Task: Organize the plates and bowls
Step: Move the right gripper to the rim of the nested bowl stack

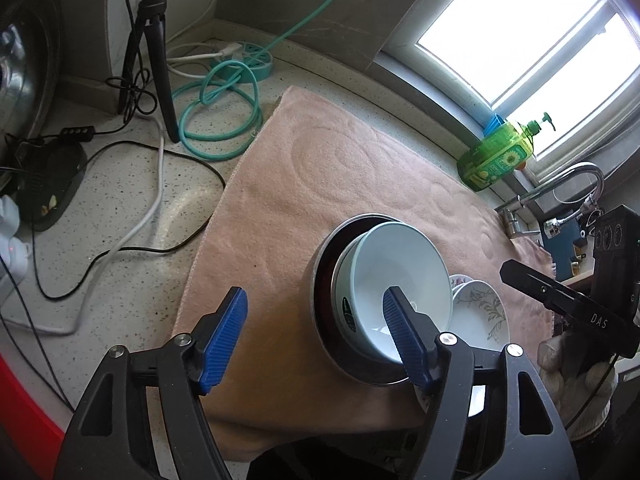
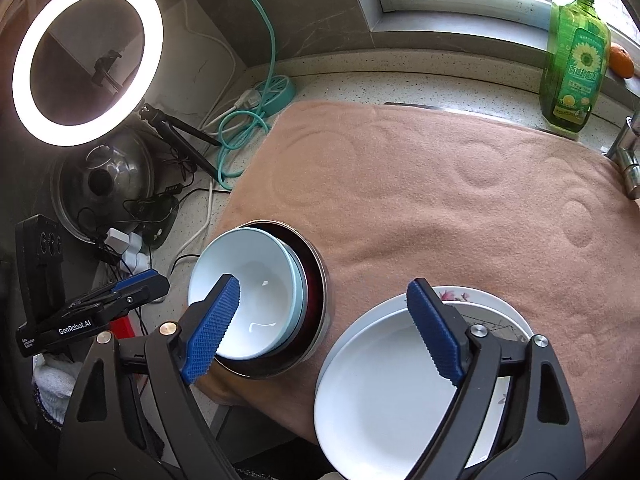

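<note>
Bowls are nested and plates are piled — the pale blue ceramic bowls (image 2: 248,300) sit inside the round steel bowl (image 2: 316,280) near the front edge of the pink towel (image 2: 440,200), and just beside them the plain white plate (image 2: 384,392) lies on the flower-patterned plates (image 2: 500,320). Both claws stand wide with nothing between the pads: the left gripper (image 1: 316,336) hangs above the bowl stack, the right gripper (image 2: 328,328) over the plate pile. Sorting looks about finished, so I'd say the next move calls for both hands to lift clear without nudging either stack — unless some dish waits out of view.
</note>
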A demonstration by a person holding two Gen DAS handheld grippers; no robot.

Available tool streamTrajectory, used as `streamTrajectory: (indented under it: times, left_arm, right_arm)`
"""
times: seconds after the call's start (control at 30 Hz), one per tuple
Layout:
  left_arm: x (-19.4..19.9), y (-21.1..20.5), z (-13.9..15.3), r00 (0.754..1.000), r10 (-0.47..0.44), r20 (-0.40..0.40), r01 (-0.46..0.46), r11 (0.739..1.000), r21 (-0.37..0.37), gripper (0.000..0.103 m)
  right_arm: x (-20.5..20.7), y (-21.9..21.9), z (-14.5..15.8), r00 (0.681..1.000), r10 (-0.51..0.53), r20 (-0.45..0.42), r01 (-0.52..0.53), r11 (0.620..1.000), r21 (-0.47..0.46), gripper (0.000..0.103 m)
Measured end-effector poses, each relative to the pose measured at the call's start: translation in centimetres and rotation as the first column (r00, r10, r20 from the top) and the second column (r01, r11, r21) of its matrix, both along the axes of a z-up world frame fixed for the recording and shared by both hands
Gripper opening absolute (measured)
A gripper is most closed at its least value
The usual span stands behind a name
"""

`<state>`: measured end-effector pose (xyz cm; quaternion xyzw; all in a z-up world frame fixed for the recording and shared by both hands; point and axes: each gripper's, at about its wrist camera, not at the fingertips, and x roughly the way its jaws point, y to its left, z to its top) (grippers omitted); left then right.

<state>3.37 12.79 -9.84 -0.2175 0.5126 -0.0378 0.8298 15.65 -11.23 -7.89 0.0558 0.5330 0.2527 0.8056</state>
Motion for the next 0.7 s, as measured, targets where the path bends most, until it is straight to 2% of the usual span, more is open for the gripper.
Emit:
streamTrajectory:
  times: [0.17, 0.6, 0.7]
  left_arm:
    - [-0.9, 0.4, -0.6, 1.0, 0.024, -0.016, -0.024, 1.0, -0.005, 0.07]
    - [-2.0, 0.2, -1.5, 0.999, 0.049, 0.001, -0.049, 0.998, 0.031, 0.07]
    - [-1.9, 0.0, -1.6, 0.999, 0.038, 0.007, -0.038, 0.999, 0.028, 0.068]
  right_arm:
    - [-0.4, -1.0, -0.4, 1.0, -0.018, -0.011, 0.018, 1.0, 0.013, 0.088]
    - [-1.7, -1.5, -1.1, 0.999, -0.04, 0.034, 0.04, 0.999, 0.002, 0.088]
    - [-1.8, -1.2, -1.3, 0.999, -0.036, 0.033, 0.036, 0.999, -0.002, 0.083]
